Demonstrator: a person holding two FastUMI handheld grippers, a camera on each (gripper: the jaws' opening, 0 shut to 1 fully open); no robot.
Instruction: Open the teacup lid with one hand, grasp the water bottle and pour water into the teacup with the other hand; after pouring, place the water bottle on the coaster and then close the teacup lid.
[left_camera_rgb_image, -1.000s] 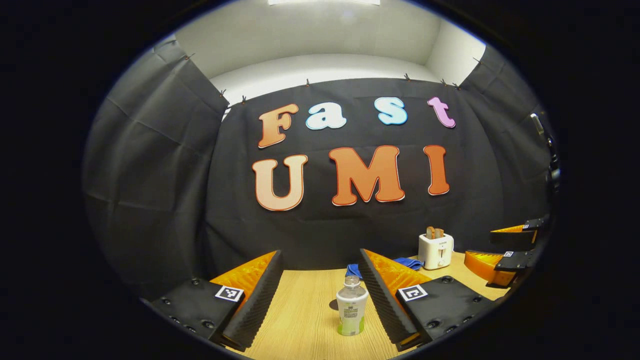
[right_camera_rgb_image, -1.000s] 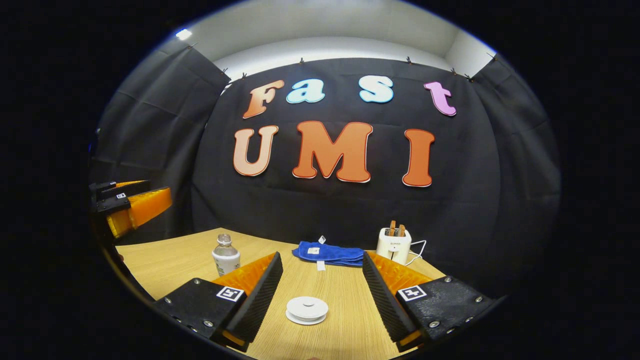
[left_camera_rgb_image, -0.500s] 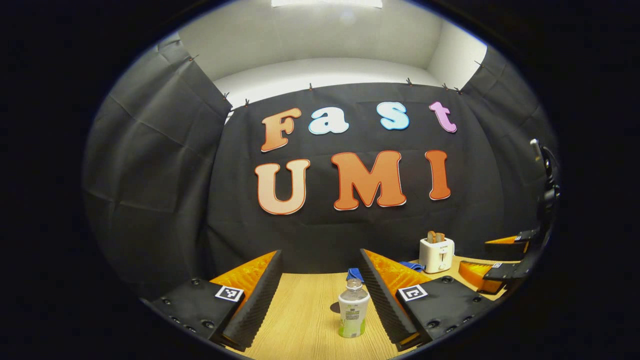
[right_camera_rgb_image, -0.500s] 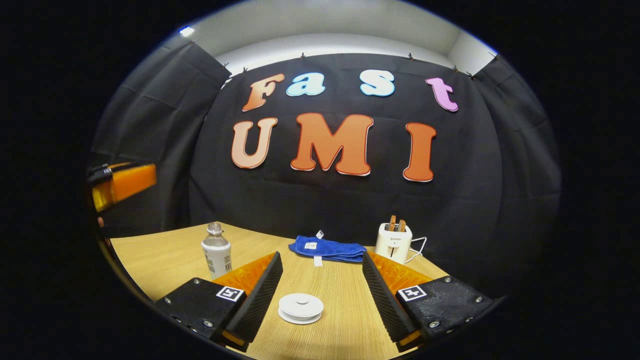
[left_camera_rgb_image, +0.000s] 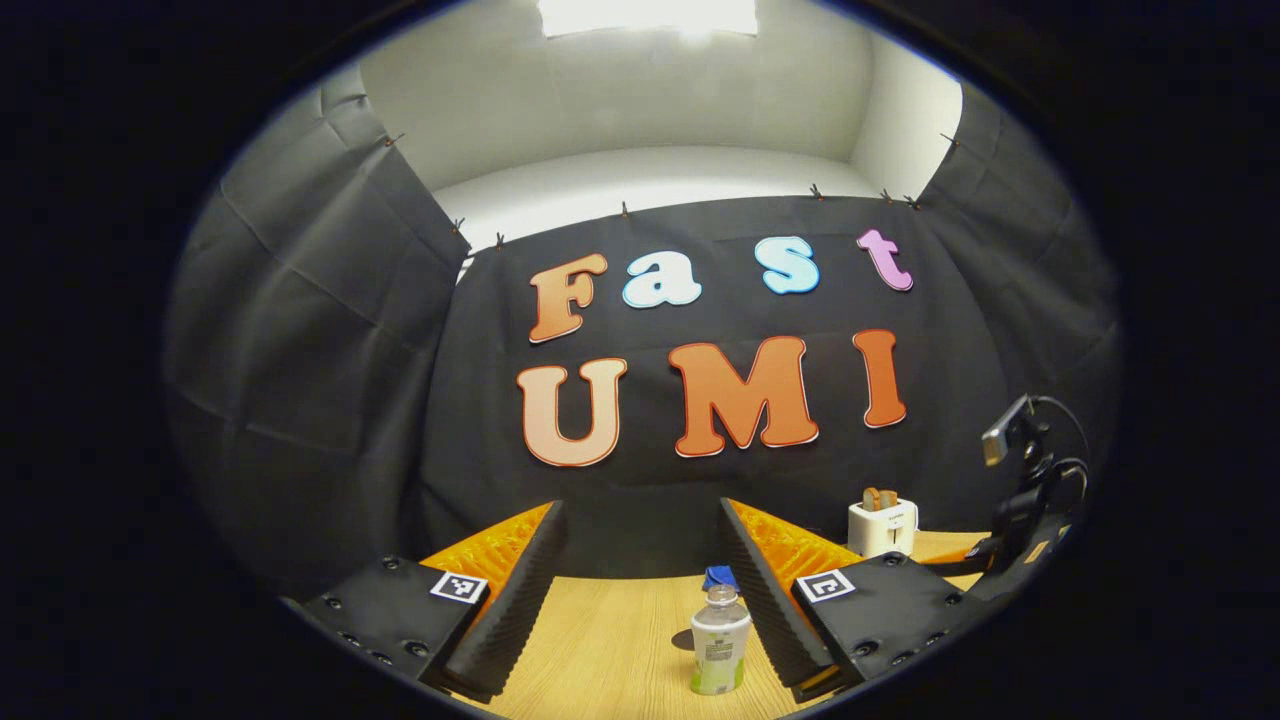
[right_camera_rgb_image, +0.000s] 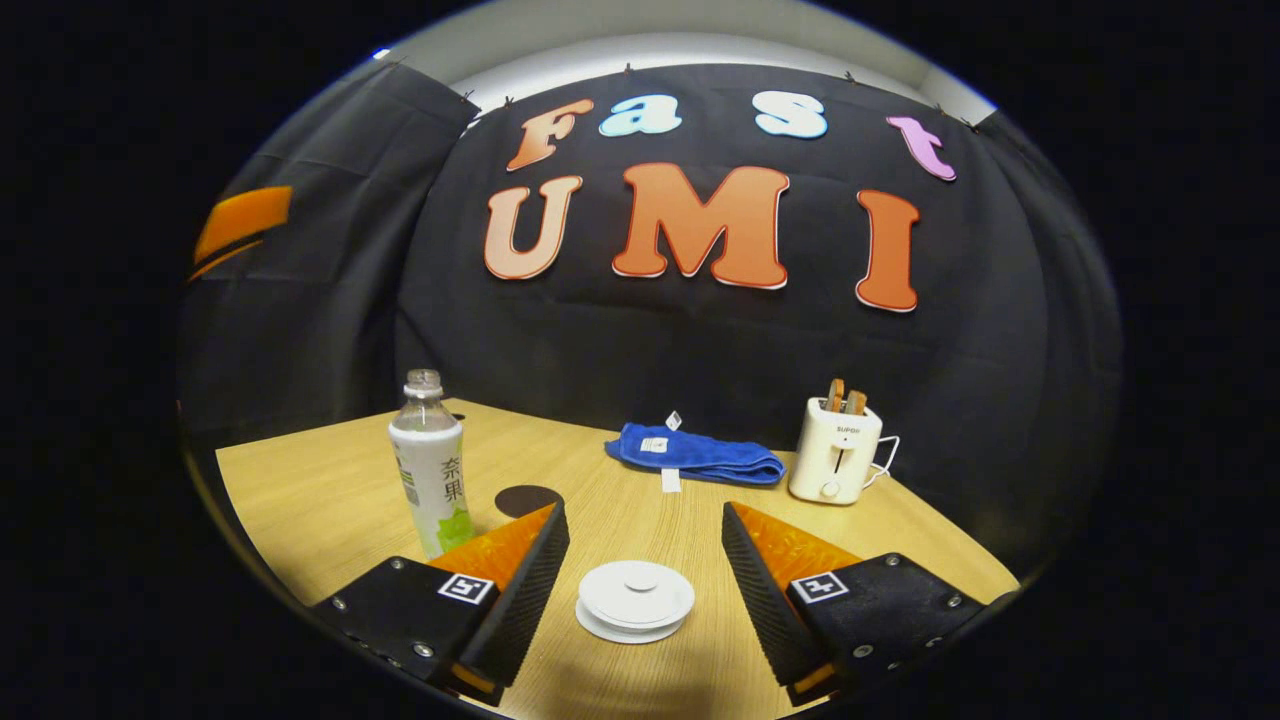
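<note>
A clear water bottle with a white and green label stands upright on the wooden table. It is just ahead of my open left gripper, close to the right finger and untouched. In the right gripper view the same bottle stands at the left, beside a dark round coaster. The white teacup lid sits low between the fingers of my open right gripper, with a gap on both sides. The cup under the lid is mostly hidden.
A folded blue cloth and a white toaster with toast stand at the back of the table. The other gripper's mount rises at the right edge of the left gripper view, near the toaster.
The right gripper has dropped and moved closer to the lid, and the coaster has come into sight. The left gripper view has tilted upward, so the bottle sits lower in it.
</note>
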